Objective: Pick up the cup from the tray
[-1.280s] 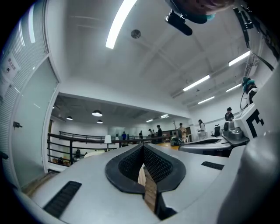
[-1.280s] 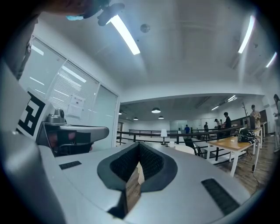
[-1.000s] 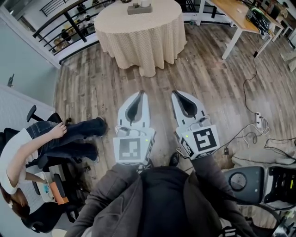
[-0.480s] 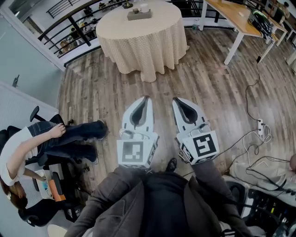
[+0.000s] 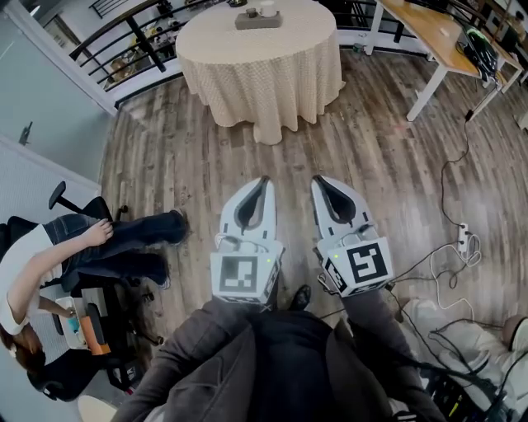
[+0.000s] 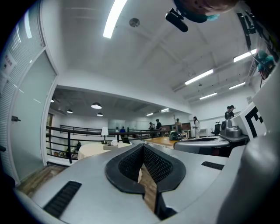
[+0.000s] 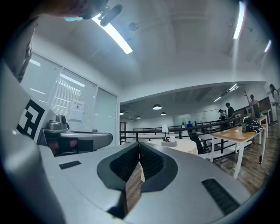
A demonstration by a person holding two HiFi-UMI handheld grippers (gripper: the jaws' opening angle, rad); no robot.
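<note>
Far ahead stands a round table [image 5: 260, 62] under a cream cloth. On it is a small grey tray [image 5: 256, 20] carrying a white cup [image 5: 266, 9]. The tray [image 7: 168, 143] and cup [image 7: 172, 139] show small in the right gripper view, and the tray [image 6: 110, 146] shows in the left gripper view too. My left gripper [image 5: 262, 180] and right gripper [image 5: 316, 180] hang side by side over the wooden floor, well short of the table. Both point towards it, shut, with nothing between the pads.
A person [image 5: 49, 264] sits on an office chair at the left. A black railing [image 5: 124, 37] runs behind the table. A wooden desk with white legs [image 5: 429, 37] stands at the upper right. Cables and a power strip [image 5: 462, 235] lie on the floor at the right.
The round table has come a little lower and nearer in the head view, and the floor clutter at the lower right has slid back. Both grippers keep the same shut pose.
</note>
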